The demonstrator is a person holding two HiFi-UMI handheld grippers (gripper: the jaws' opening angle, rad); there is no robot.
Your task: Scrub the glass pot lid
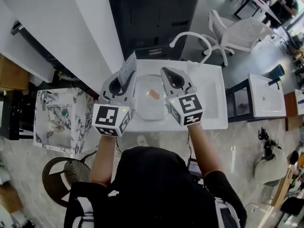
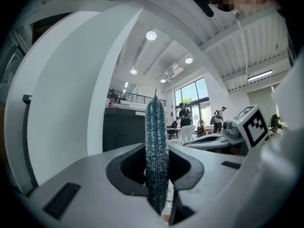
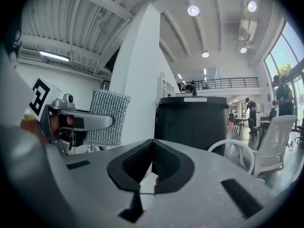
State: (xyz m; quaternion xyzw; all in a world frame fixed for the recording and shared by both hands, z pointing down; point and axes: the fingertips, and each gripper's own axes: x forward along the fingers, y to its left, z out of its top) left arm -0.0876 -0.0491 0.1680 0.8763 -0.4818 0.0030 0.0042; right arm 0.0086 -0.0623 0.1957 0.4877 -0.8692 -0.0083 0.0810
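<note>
In the head view the glass pot lid [image 1: 145, 106] lies flat in the white sink basin [image 1: 209, 96], with a small brownish knob [image 1: 153, 94] at its middle. My left gripper [image 1: 124, 77] is held above the lid's left side, tilted upward. It is shut on a silvery scrubbing pad [image 1: 127, 68], which stands edge-on between the jaws in the left gripper view [image 2: 156, 146]. My right gripper [image 1: 167, 74] hovers over the lid's right side, shut and with nothing in it [image 3: 152, 163]. The pad [image 3: 107, 118] and left gripper [image 3: 76, 122] show at the left of the right gripper view.
A curved white faucet [image 1: 192, 36] rises behind the sink. A black bin [image 1: 152, 18] stands beyond it and a white chair [image 1: 240, 32] at the back right. A marble-patterned cabinet [image 1: 59, 118] is at the left, a round stool [image 1: 64, 175] below it, and another white table [image 1: 266, 96] to the right.
</note>
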